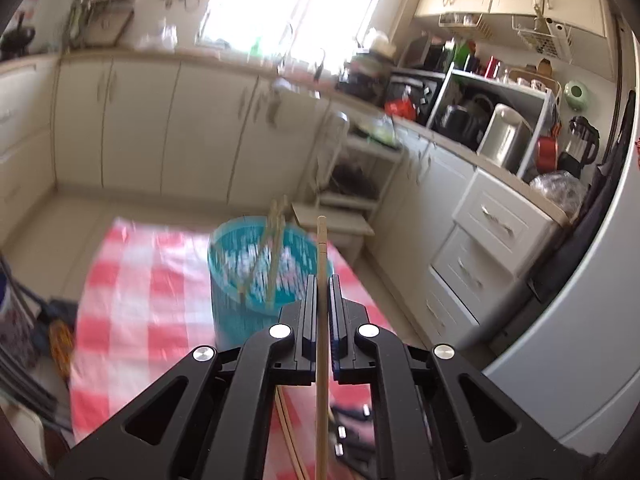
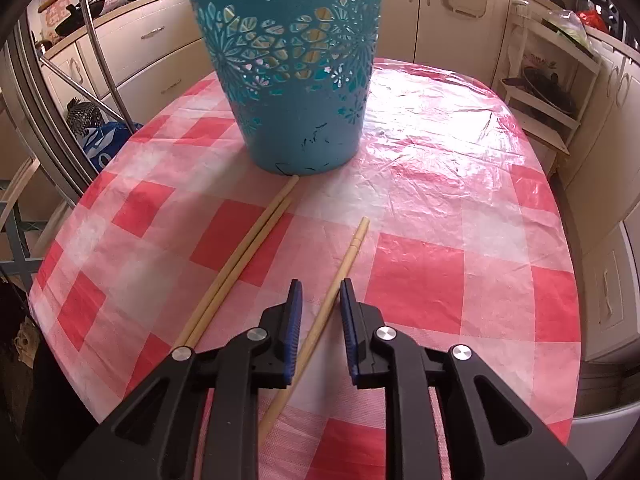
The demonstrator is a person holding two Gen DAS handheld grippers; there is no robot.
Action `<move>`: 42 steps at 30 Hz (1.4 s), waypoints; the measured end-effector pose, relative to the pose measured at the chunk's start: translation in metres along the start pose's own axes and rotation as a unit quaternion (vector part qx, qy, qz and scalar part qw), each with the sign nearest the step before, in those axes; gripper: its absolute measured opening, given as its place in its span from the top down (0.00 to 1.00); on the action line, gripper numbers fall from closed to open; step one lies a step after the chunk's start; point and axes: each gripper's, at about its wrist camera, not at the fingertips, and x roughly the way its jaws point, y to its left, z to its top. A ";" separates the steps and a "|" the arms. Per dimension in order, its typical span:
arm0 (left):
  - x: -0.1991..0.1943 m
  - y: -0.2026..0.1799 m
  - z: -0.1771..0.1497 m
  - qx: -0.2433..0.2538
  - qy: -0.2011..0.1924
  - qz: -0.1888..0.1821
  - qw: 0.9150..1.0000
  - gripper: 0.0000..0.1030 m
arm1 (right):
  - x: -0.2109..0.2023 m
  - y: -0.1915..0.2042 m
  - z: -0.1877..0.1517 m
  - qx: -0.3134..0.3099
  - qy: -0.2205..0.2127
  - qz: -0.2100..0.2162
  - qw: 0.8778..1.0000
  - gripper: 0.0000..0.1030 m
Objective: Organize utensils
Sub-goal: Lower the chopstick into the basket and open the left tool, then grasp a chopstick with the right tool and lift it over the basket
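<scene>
My left gripper (image 1: 322, 280) is shut on a wooden chopstick (image 1: 321, 248) and holds it in the air above the table, with the stick poking out past the fingertips. Ahead of it and lower stands the teal cut-out bucket (image 1: 240, 312), blurred, with several chopsticks leaning inside. In the right wrist view the same bucket (image 2: 292, 80) stands on the red-and-white checked tablecloth (image 2: 440, 240). My right gripper (image 2: 320, 284) is low over the cloth and open. A single chopstick (image 2: 348, 256) lies between its jaws, and the pads do not press it. Two more chopsticks (image 2: 240, 256) lie side by side to the left.
Cream kitchen cabinets run around the room. A white shelf rack (image 2: 540, 92) stands beyond the table's far right edge, and a metal chair frame (image 2: 100, 60) with a blue-and-white item (image 2: 100, 148) is at its left. A white fridge (image 1: 580, 320) is to the right.
</scene>
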 end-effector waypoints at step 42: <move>0.059 0.036 0.011 -0.028 -0.069 0.148 0.986 0.74 | 0.003 0.008 0.001 -0.021 -0.007 0.014 1.000 0.63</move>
